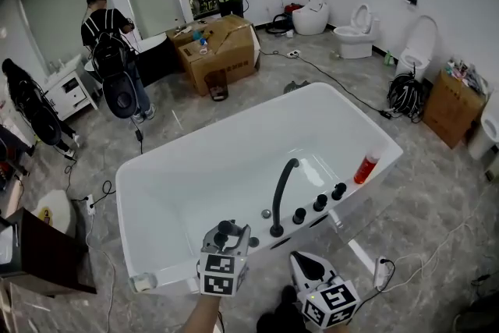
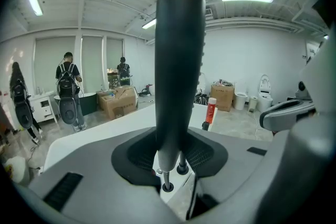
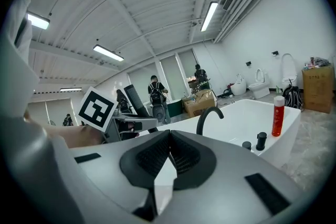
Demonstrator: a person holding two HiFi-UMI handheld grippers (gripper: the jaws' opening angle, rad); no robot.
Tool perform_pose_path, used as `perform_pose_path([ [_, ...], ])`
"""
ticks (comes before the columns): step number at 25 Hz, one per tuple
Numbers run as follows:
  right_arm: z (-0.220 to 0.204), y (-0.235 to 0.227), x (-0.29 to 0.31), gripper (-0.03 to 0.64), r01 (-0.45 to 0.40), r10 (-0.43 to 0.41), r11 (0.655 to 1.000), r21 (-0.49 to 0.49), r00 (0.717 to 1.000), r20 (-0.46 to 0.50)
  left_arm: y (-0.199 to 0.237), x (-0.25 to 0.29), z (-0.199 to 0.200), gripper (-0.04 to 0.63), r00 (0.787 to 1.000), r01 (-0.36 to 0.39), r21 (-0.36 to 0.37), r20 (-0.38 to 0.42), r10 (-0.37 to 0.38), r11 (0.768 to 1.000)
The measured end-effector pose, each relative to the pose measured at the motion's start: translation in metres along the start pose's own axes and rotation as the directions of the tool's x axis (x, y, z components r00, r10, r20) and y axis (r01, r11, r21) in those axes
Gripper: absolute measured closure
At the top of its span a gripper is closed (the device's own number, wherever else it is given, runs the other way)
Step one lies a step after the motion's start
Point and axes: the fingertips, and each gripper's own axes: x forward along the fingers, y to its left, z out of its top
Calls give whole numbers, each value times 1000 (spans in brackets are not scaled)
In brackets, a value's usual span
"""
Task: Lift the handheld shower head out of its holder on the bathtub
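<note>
**Shower head on its way out at the white bathtub [image 1: 179, 191].** The left claw [image 2: 172, 140] is clamped round the dark handheld shower head [image 2: 179, 60]. The shower head stands upright between the jaws, with the pads pressing on the lower part of its handle.

Seen along that claw, the handle's silvery lower end [image 2: 164, 162] hangs just above a dark-ringed socket [image 2: 167, 187] in the tub rim, apparently the holder. A thin stem seems to run from that end into the socket, though the cramped wide-angle view leaves it unclear whether this is the hose.

In the head view the grip sits at the tub's near rim. The black curved spout [image 1: 282, 191] is at one o'clock of it, with a row of black knobs [image 1: 320, 203] beyond and a red bottle [image 1: 366, 166] further along the rim at two o'clock. The right claw [image 3: 169, 136], its jaws pressed together on nothing, hangs at four o'clock of the left.

The pull-out looks nearly done. The next move calls for a straight upward draw, keeping the handle upright until it is free of the socket.
</note>
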Motion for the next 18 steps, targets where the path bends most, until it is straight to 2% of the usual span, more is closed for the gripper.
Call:
perform_pose_path([
  [18, 9, 15, -12, 612, 10, -9, 999, -31, 999, 38, -7, -30, 33, 443, 997, 38, 43, 66, -41, 998],
])
